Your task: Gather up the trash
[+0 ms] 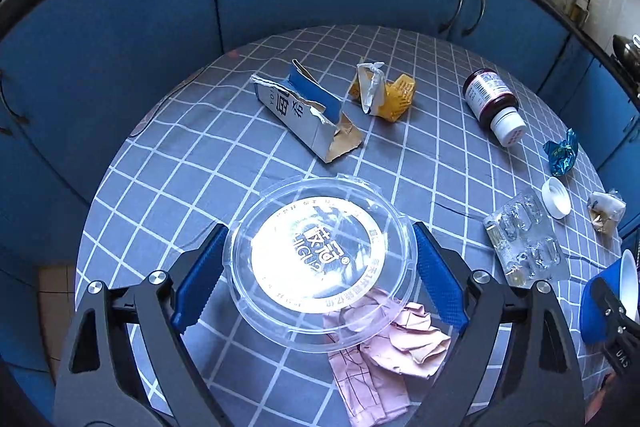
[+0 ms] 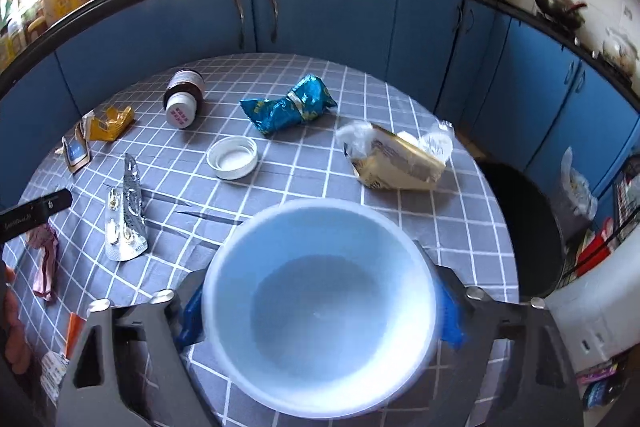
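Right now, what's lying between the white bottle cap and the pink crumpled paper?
The silver blister pack lies between the cap and paper, seen in the right wrist view.

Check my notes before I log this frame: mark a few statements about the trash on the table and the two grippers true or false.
1. The left gripper has a clear round lid between its fingers. True.
2. The brown bottle stands upright. False: it lies on its side.
3. The right gripper brackets a metal pot. False: a pale blue bowl.
4. The loose white cap lies open side up. True.
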A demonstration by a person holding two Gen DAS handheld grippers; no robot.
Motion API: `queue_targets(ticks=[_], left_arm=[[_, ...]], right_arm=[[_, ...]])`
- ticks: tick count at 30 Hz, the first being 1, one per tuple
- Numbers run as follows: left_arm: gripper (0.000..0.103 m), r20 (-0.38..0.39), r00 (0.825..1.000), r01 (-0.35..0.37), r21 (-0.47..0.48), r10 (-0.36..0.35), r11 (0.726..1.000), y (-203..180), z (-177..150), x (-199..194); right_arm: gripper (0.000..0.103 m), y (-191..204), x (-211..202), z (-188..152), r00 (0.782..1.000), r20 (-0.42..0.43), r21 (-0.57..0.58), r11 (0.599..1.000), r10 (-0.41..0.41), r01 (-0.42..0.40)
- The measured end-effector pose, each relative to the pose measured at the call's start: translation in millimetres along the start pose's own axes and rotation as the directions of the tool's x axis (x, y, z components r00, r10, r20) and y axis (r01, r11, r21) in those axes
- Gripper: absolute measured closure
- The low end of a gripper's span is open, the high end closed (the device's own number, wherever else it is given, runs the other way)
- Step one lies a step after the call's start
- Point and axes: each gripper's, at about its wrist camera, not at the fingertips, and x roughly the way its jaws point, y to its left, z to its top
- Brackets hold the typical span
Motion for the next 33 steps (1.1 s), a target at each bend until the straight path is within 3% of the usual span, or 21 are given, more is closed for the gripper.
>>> queue_targets(ticks=[10,18,33], left_arm=[[0.016,0.107,0.994,-0.016,0.037,0.012,0.999,-10.6,-5.7,-41.3],[0.016,0.162,0.987,-0.003,0.123,-0.017,0.992,-41.5,-7.5,-66.6],[0.016,0.207,0.968,0.072,0.32,-0.143,0.945,-159.7,-0.4,-93.5]], right_arm=[[0.022,0.0,-15.2,5.6,0.999,0.041,-0.001,1.0,0.0,0.0],[0.021,-27.5,-30.3,20.7,0.996,0.081,0.066,0.998,-0.019,0.014],[0.021,-94.9,-51.6,35.8,0.98,0.151,0.142,0.984,-0.127,0.105]])
